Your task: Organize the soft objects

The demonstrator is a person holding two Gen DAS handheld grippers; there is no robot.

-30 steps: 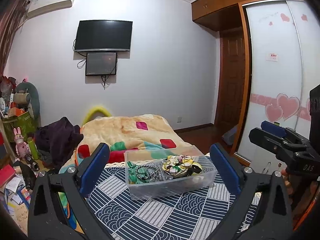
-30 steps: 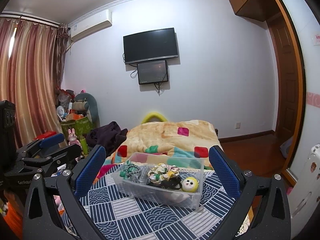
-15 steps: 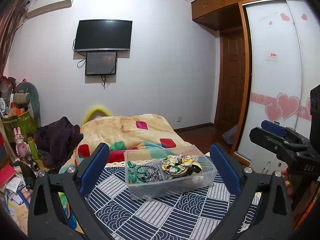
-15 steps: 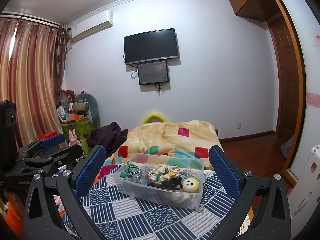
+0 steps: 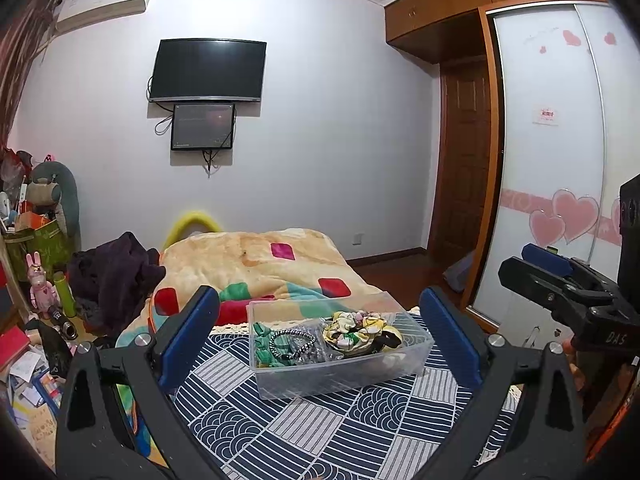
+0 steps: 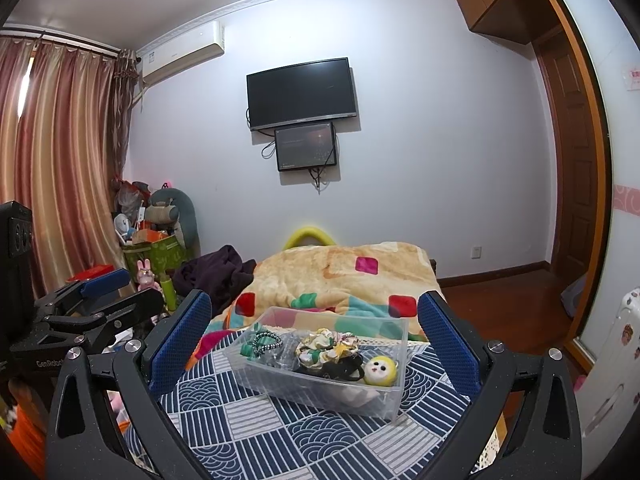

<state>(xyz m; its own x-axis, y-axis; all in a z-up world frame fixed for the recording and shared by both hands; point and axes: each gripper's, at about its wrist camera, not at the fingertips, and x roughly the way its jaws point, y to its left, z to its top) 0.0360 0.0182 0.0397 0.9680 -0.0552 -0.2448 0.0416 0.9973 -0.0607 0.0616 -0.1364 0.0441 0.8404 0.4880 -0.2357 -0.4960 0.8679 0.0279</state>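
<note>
Sorting looks nearly finished: the clear bin point(image 6: 320, 364) on the patterned cloth point(image 6: 256, 412) already holds the scrunchies point(image 6: 326, 346), the braided hair ties point(image 5: 290, 340) and a yellow plush face point(image 6: 380, 372), and no loose soft item shows on the cloth. The left gripper point(image 5: 320, 340) and the right gripper point(image 6: 316, 344) both hover with fingers spread wide, holding nothing.

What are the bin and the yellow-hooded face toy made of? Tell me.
Storage bin: clear, glossy, rigid-looking plastic; the scrunchies inside show through its walls. Face toy: probably soft plush or foam, with a matte surface, though it is too small to be sure.
</note>
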